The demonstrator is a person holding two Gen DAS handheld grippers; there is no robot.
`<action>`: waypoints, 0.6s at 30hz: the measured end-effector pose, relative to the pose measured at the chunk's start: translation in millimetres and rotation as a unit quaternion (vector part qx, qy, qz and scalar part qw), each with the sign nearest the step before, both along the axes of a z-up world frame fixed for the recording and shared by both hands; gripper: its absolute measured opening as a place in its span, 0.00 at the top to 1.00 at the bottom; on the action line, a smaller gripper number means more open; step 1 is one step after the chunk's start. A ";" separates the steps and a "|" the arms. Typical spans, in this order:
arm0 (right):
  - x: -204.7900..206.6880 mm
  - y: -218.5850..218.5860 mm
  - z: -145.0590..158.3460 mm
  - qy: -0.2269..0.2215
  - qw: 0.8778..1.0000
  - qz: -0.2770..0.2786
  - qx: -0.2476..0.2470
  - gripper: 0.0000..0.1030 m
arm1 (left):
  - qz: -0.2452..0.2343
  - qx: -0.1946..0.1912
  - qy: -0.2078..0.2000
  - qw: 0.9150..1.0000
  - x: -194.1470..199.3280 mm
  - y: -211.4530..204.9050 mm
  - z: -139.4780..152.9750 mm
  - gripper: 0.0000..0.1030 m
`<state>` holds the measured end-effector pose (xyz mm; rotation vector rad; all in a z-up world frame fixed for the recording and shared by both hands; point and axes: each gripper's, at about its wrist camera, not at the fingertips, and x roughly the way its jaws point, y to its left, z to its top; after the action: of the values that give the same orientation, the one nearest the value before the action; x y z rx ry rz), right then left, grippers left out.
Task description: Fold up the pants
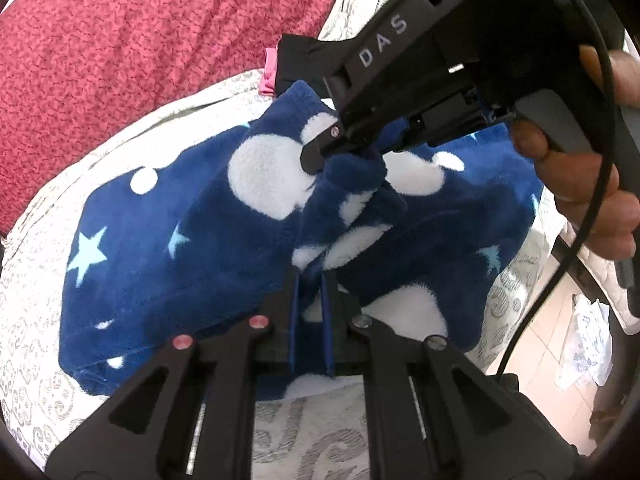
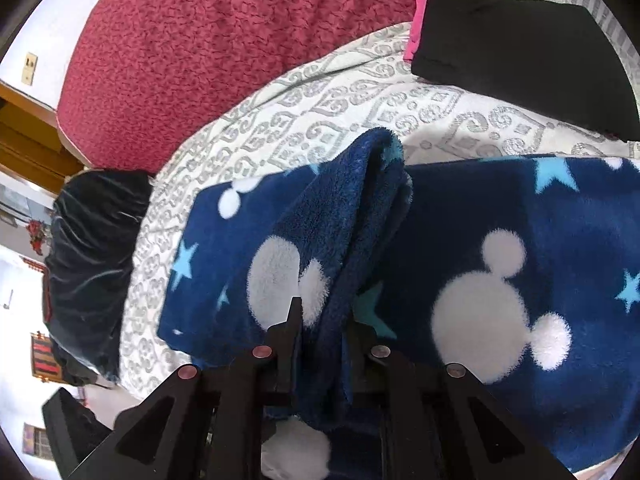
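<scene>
Black folded garment (image 2: 528,52) fully shows only from the right wrist.

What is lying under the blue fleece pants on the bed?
Under the blue fleece pants lies the white bedcover with grey pattern, visible around their edges. Whatever is directly beneath the fabric is hidden.

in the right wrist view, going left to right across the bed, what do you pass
dark velvety bundle at the bed's left edge → bare strip of grey-patterned bedspread → navy fleece pants with white mouse heads and blue stars, a raised fold pinched in the right gripper → folded black garment, far right and further back
</scene>
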<state>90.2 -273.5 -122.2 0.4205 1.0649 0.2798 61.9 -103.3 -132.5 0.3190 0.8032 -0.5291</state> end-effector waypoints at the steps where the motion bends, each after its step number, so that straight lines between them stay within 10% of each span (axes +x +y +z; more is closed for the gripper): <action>1: -0.4 0.3 -1.6 0.000 1.000 -0.001 -0.005 0.85 | 0.000 0.000 0.002 1.000 0.6 -0.1 -0.8 0.89; 18: -0.9 0.5 -13.9 0.009 0.998 -0.011 -0.059 0.79 | -0.008 -0.007 0.033 0.999 10.0 3.3 0.8 0.86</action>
<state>89.4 -272.9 -136.1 0.3289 1.0876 0.1928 71.9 -100.0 -131.7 0.2970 0.8612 -0.5612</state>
